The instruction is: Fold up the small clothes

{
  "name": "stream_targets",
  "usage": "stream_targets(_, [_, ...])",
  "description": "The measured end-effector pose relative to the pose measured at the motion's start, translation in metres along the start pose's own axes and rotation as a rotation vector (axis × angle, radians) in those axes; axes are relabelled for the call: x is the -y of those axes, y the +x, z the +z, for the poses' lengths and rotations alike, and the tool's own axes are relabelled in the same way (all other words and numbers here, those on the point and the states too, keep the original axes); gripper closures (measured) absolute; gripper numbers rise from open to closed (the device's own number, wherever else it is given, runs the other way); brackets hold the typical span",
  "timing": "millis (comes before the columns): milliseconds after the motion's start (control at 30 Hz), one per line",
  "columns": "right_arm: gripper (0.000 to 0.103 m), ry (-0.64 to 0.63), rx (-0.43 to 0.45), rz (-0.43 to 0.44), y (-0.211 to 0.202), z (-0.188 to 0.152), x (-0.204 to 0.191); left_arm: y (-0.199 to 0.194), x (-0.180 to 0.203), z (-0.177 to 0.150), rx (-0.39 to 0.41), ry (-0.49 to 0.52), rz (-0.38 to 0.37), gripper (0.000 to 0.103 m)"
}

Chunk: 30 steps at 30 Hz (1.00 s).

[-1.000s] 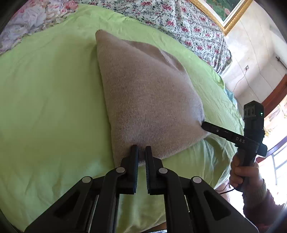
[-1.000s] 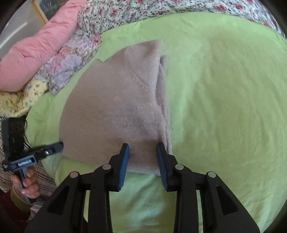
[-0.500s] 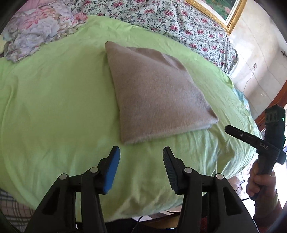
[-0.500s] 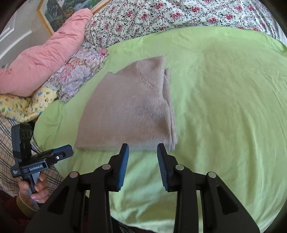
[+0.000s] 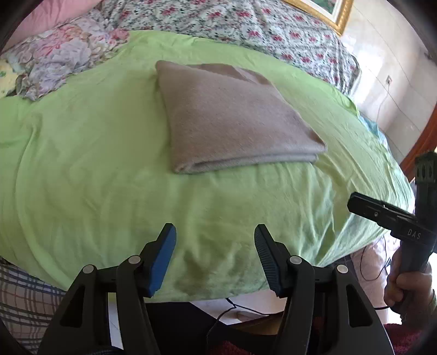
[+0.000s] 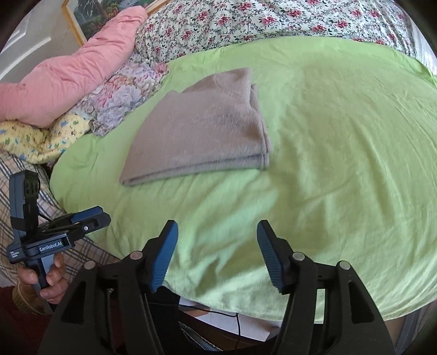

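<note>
Left gripper point(image 5: 214, 258): fingers spread and opening further, nothing between them, only green sheet point(image 5: 82, 163) below. Right gripper point(image 6: 217, 255): likewise, fingers apart and widening, empty, over the near edge of the sheet.

Near field: cables point(image 6: 218, 314) and floor show under the bed edge. A hand point(image 6: 41, 281) grips the left gripper's handle at lower left of the right view, against plaid fabric point(image 6: 16, 174). In the left view the other hand point(image 5: 407, 289) holds the right gripper's handle at far right.

Mid field: bare, lightly creased sheet separates both grippers from the sweater point(image 5: 235, 117). Nothing lies in between.

Sweater: grey-beige knit, folded into a flat, roughly square stack on the sheet, well apart from both grippers. Layered edges face the cameras; one narrower layer juts out at the far right side in the right view. Lies flat, tidy.

Far field: floral quilt point(image 6: 125, 95) and yellow printed cloth point(image 6: 35, 139) bunched beside the sheet, pink duvet point(image 6: 76, 68) behind, flowered bedspread point(image 6: 273, 21) across the back, framed picture point(image 5: 327, 8) on the wall.
</note>
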State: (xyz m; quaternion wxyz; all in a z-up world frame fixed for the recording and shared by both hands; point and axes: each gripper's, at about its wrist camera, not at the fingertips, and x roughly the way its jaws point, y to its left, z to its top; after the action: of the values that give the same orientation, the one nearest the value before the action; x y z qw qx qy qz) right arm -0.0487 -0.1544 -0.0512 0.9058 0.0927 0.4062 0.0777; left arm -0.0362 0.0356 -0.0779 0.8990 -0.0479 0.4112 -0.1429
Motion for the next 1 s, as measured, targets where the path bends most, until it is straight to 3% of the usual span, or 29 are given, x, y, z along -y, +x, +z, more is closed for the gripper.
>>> stream_targets(133, [0.031,-0.005,0.002,-0.007,0.000,-0.002,-0.003,-0.001,-0.001,0.000,0.006,0.010,0.006,0.038])
stream_targets(567, [0.028,-0.022,-0.003,0.002,0.005,0.006,-0.013,-0.003,-0.017,0.010,0.026,-0.039,0.048,0.031])
stream_targets(800, [0.026,-0.048,-0.006,0.006,0.007,0.030,-0.022,-0.006,-0.019,0.037,0.060,-0.040,0.111,0.022])
stream_targets(1000, [0.018,-0.081,0.015,0.017,0.010,0.057,-0.028,-0.001,-0.027,0.068,0.061,-0.062,0.179,0.021])
